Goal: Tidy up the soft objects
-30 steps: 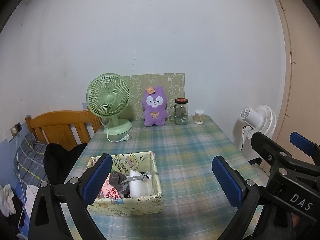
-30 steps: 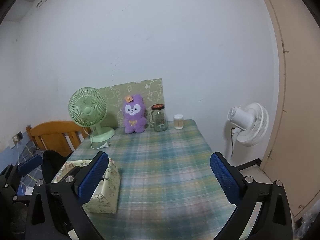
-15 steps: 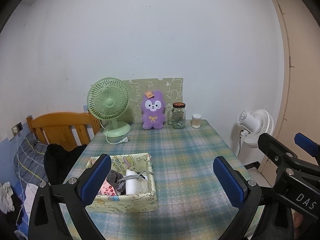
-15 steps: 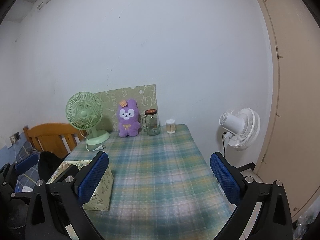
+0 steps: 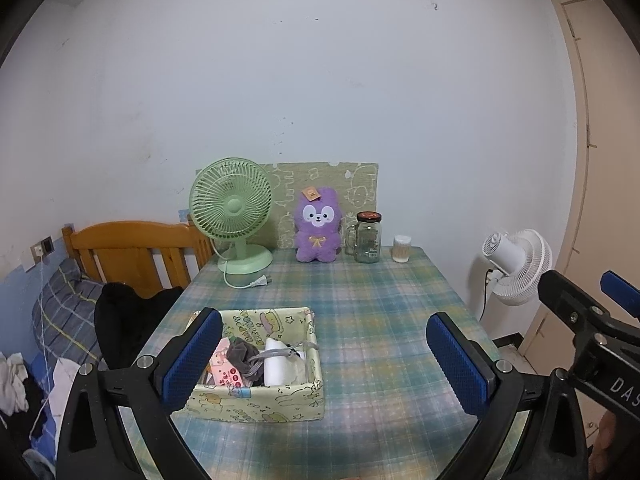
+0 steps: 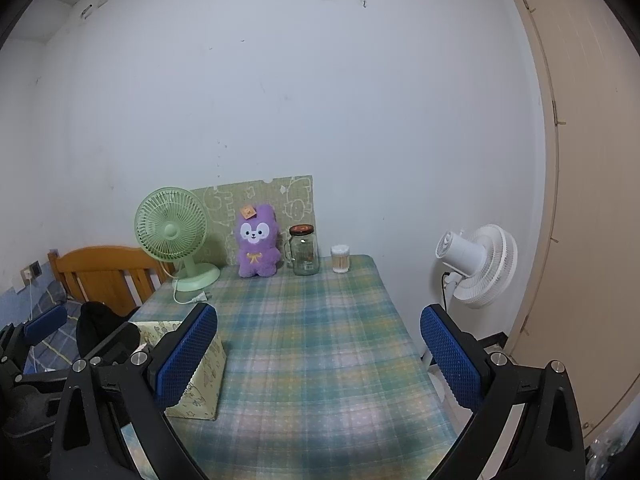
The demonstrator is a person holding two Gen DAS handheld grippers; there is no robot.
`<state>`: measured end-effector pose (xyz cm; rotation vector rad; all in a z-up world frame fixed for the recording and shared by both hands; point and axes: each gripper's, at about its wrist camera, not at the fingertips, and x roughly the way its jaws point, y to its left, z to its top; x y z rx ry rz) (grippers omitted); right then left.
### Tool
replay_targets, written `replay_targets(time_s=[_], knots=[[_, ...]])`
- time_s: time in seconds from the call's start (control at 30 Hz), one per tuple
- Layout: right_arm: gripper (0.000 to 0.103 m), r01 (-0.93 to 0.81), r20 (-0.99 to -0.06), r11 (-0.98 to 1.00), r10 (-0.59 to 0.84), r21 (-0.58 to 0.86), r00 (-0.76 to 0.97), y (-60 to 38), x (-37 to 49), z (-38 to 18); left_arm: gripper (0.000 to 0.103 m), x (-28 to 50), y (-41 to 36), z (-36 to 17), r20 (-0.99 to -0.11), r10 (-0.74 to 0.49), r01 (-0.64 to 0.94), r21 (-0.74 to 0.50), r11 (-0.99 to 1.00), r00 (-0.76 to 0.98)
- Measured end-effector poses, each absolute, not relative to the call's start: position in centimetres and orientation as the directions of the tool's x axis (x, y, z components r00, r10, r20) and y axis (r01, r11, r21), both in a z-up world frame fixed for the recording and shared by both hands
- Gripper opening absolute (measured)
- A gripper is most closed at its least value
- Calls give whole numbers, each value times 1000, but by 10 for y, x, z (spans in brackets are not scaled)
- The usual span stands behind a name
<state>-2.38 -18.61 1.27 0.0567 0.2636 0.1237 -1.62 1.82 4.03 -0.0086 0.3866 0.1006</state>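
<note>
Box (image 5: 260, 396) of soft things sits at seven o'clock, both grippers (image 5: 324, 360) (image 6: 316, 354) spread empty above the table (image 5: 380, 320); task looks done, only withdrawal left.

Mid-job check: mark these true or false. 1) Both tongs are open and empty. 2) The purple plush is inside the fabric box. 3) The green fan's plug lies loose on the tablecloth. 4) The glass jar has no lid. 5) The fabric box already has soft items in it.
1) True: left tongs and right tongs hold nothing.
2) False: the purple plush stands at the table's far edge, away from the fabric box.
3) True: the plug of the green fan lies loose.
4) False: the glass jar has a dark lid.
5) True.
</note>
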Motion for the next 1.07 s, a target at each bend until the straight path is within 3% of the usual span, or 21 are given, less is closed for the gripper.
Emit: replay_targets(time_s=[1.07], knots=[[103, -119, -289, 992, 129, 51, 949, -182, -17, 7, 103, -19, 28, 38, -386, 105, -120, -13, 993, 916]])
